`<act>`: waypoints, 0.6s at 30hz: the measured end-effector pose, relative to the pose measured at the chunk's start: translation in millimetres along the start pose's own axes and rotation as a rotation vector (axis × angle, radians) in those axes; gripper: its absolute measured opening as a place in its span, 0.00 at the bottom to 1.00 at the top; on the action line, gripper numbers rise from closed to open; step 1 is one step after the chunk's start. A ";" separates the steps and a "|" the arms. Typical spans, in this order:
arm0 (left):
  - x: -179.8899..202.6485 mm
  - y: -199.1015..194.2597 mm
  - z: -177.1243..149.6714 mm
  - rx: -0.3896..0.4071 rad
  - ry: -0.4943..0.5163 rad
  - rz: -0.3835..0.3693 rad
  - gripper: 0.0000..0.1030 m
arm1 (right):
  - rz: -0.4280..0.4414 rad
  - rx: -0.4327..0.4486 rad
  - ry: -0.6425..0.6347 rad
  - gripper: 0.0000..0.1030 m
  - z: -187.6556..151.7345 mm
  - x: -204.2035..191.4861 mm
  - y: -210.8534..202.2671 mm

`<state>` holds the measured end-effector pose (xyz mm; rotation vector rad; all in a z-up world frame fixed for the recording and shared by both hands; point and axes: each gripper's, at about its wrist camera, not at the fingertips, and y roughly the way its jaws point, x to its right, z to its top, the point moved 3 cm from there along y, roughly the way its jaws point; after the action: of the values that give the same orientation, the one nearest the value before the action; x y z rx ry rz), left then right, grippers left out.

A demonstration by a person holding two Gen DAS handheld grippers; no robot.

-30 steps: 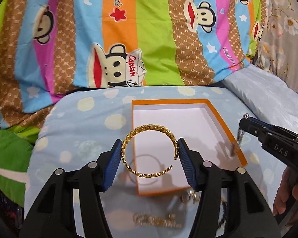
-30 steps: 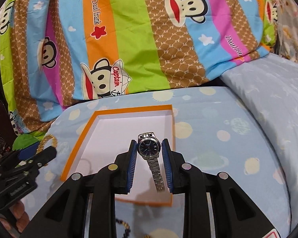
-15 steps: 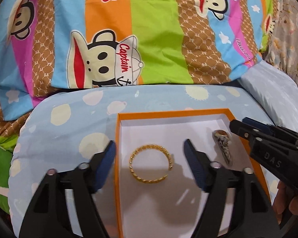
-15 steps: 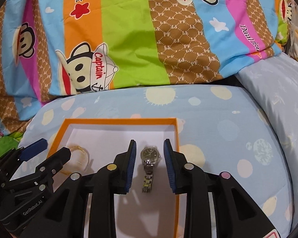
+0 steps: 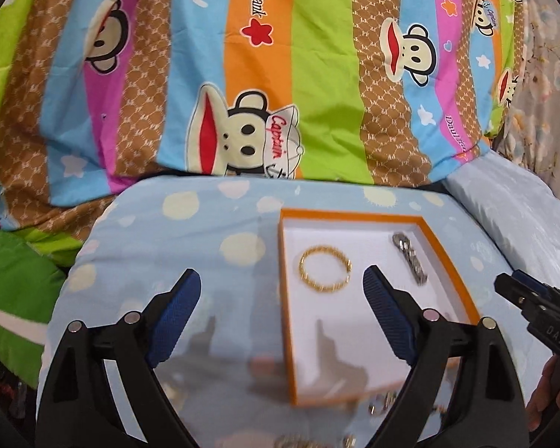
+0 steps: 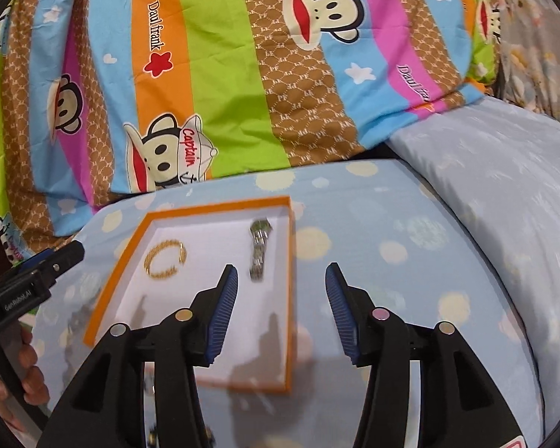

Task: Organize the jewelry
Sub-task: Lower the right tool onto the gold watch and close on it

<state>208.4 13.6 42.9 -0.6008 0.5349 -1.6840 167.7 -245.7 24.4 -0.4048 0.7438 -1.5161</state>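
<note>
Left gripper (image 5: pixel 282 300): pads spread wide, nothing between, hovering over the cushion (image 5: pixel 190 250) beside the box's left edge. Right gripper (image 6: pixel 282 304): pads also apart, empty, hovering above the box's right edge near its near corner.

Box (image 5: pixel 453 261), orange rim, white floor, sitting on the dotted cushion. Bangle (image 5: pixel 324 269) flat on the box floor, toward the far left corner, gap in the ring facing the far right. Watch (image 5: pixel 410 257) flat along the right wall, face at the far end, strap running toward the near edge. Well apart from each other, neither touching a pad.

More pieces loose on the cushion past the box's near edge: small rings (image 5: pixel 382 407) and a chain (image 5: pixel 293 441), blurred, kind hard to tell.

Handling, judged: all light. Bangle stiff metal, smooth and slippery; best pinched across the outer sides, as wide as the ring, not at the open ends. Watch: case rigid, strap of links floppy, will dangle; take by the case sides. Chain limp, bunches and slides out; pinch low at a clump, squeeze fully. Rings tiny, roll easily, sink into soft cushion; press down slightly and close on the band edges. Glass face of watch the only fragile bit.

Likely next: swing back to the near edge for loose pieces.

Behind: striped monkey blanket (image 6: pixel 242 74).
</note>
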 end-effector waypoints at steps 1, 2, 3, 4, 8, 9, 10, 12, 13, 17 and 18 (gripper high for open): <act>-2.2 -5.8 -9.0 -0.010 -0.002 0.005 0.84 | 0.001 -0.008 0.006 0.48 -8.5 2.3 -4.5; -3.8 -10.5 -17.5 -0.018 -0.004 0.004 0.84 | 0.003 -0.021 0.019 0.48 -19.2 5.1 -10.3; -5.1 -15.1 -26.3 -0.028 -0.007 0.001 0.84 | 0.009 -0.036 0.032 0.48 -30.3 8.3 -16.1; -6.0 -19.6 -36.0 -0.040 -0.009 0.000 0.84 | 0.010 -0.046 0.039 0.48 -38.9 9.9 -20.2; -7.0 -36.7 -78.5 -0.091 -0.004 0.011 0.84 | 0.001 -0.091 0.044 0.48 -75.8 12.9 -37.3; -6.9 -40.1 -88.0 -0.103 -0.010 0.006 0.84 | 0.000 -0.101 0.044 0.48 -85.0 12.4 -41.5; -6.9 -43.3 -97.9 -0.118 -0.019 0.000 0.84 | -0.001 -0.106 0.043 0.48 -91.7 12.2 -45.1; -5.9 -47.6 -112.4 -0.142 -0.033 -0.006 0.84 | 0.003 -0.114 0.043 0.48 -104.0 10.9 -52.1; -5.9 -49.2 -117.5 -0.149 -0.036 -0.006 0.84 | 0.009 -0.116 0.044 0.48 -110.1 9.7 -55.4; -2.7 -54.1 -136.3 -0.182 -0.039 -0.004 0.84 | 0.014 -0.128 0.031 0.48 -123.3 4.1 -59.3; -2.1 -56.2 -137.0 -0.179 -0.039 0.000 0.84 | 0.020 -0.131 0.032 0.48 -124.9 1.9 -59.5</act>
<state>77.9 29.6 -25.4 -0.7613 0.6620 -1.6319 40.9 -224.8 -26.7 -0.4703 0.8728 -1.4627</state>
